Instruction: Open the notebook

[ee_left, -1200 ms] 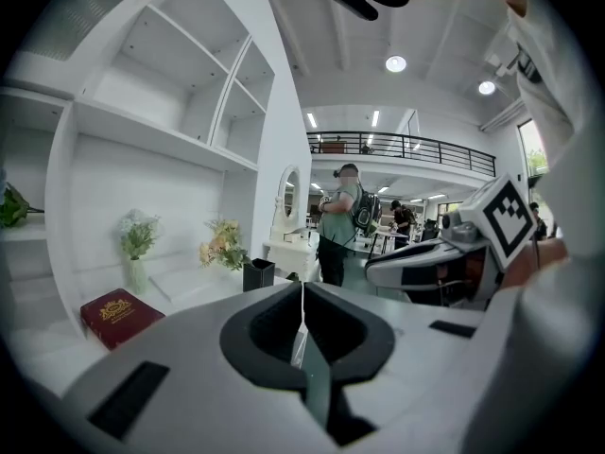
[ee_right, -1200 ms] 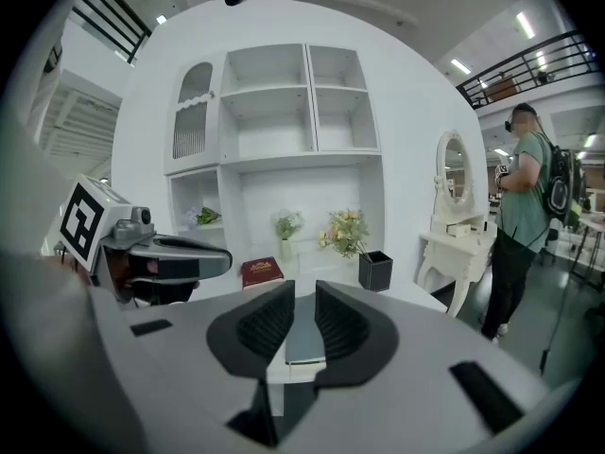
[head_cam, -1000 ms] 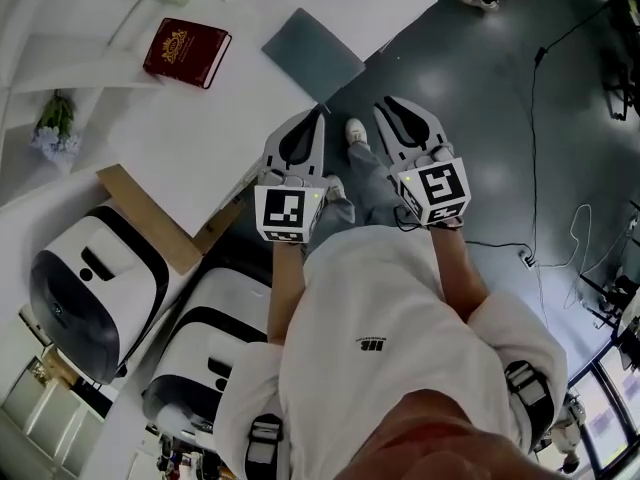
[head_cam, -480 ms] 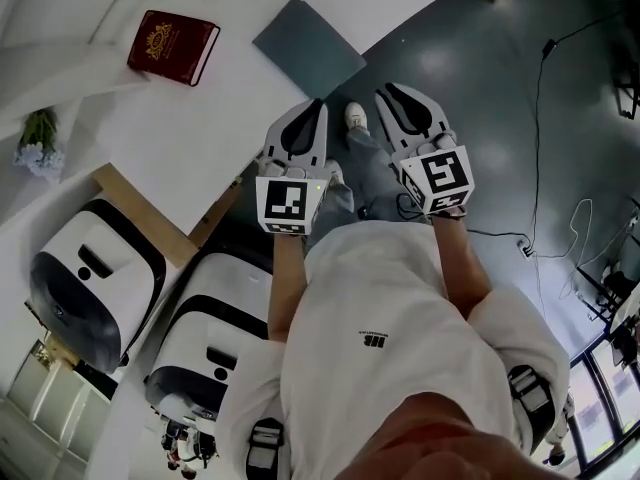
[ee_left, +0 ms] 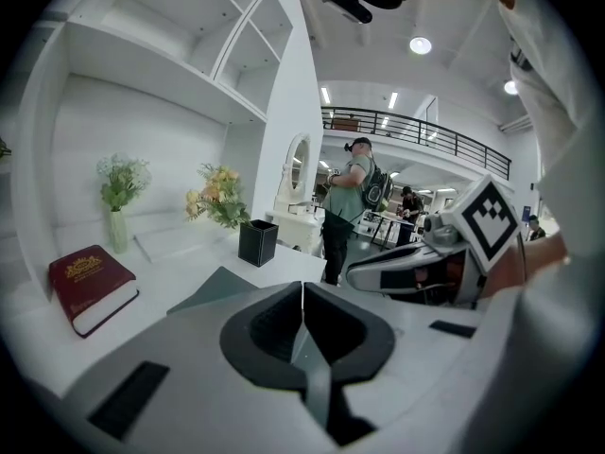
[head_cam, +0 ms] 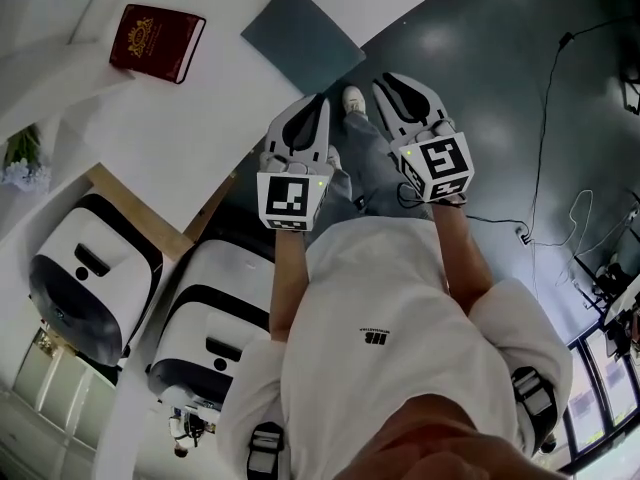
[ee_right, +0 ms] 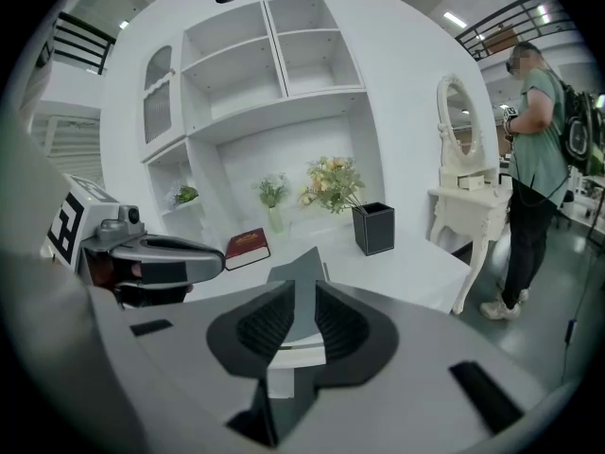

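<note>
As grey notebook [head_cam: 300, 36] drifts up-frame, left tongs [ee_left: 302, 289] together, right tongs [ee_right: 303, 291] slightly apart, empty.

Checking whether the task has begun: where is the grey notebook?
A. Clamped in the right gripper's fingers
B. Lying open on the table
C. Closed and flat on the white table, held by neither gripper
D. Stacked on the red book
C: the grey notebook lies closed and flat on the white table. The left gripper and the right gripper grip nothing.

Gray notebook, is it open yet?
No, the gray notebook lies flat and closed on the white table.
</note>
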A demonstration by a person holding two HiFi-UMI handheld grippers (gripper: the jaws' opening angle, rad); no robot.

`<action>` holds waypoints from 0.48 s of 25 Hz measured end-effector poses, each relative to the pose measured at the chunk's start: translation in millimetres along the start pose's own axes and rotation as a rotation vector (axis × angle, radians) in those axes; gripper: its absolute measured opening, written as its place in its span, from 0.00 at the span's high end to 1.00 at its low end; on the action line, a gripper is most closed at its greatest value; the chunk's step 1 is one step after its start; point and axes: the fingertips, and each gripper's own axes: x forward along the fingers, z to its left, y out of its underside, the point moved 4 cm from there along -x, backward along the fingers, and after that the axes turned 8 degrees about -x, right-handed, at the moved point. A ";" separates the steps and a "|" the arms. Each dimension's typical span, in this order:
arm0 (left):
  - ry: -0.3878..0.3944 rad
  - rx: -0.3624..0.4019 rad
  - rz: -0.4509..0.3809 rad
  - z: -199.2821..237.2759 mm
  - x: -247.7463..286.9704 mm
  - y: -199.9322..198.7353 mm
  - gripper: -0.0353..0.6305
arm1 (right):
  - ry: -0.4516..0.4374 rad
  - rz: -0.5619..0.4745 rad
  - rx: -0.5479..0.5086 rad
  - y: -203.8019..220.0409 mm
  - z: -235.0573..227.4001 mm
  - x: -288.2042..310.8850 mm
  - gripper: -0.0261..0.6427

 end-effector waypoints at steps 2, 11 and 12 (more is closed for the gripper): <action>0.000 -0.007 0.003 -1.9 0.4 1.8 0.95 | -0.002 0.007 0.002 1.9 -0.9 0.3 0.88; 0.003 -0.026 0.028 -8.8 3.3 8.3 0.95 | -0.027 0.029 0.017 8.1 1.6 4.9 0.88; 0.005 -0.028 0.030 -9.5 3.5 8.8 0.95 | -0.031 0.032 0.020 8.9 2.1 5.9 0.88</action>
